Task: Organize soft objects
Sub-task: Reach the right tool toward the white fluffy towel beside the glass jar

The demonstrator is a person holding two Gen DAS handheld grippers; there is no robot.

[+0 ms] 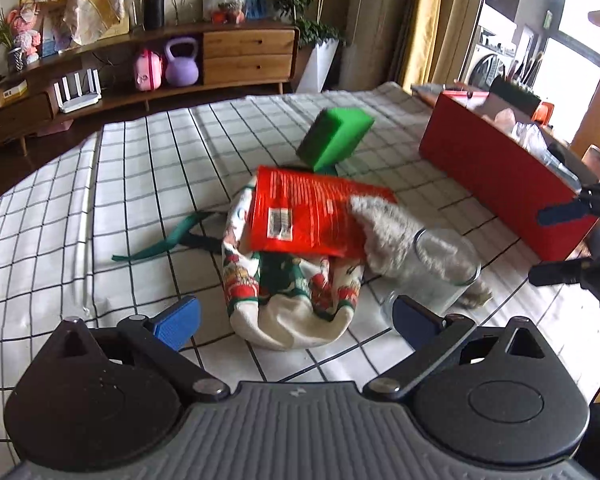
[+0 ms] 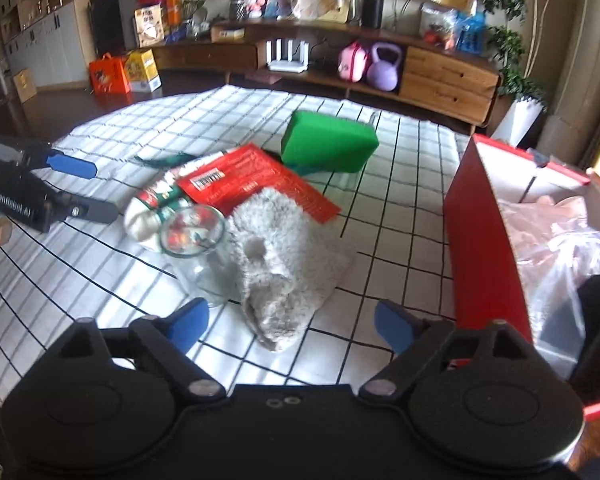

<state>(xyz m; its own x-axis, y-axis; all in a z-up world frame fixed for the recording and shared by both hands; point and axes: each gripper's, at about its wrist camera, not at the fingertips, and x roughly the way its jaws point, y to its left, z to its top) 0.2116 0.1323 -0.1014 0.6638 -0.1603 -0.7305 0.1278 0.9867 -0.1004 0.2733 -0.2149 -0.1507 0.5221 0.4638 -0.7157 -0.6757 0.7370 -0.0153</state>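
Now both grippers are reaching for the pile in the middle of each picture. The left gripper (image 1: 296, 320) has its fingers wide apart just in front of the Christmas sock (image 1: 296, 300). The right gripper (image 2: 292, 322) is spread apart too, holding nothing, near the fluffy grey sock (image 2: 278, 256). Next, each should close on its sock and carry it to the red box (image 2: 480, 232), I think.

Left gripper (image 1: 296, 322) and right gripper (image 2: 292, 326) both angle downward, fingers spread, empty.
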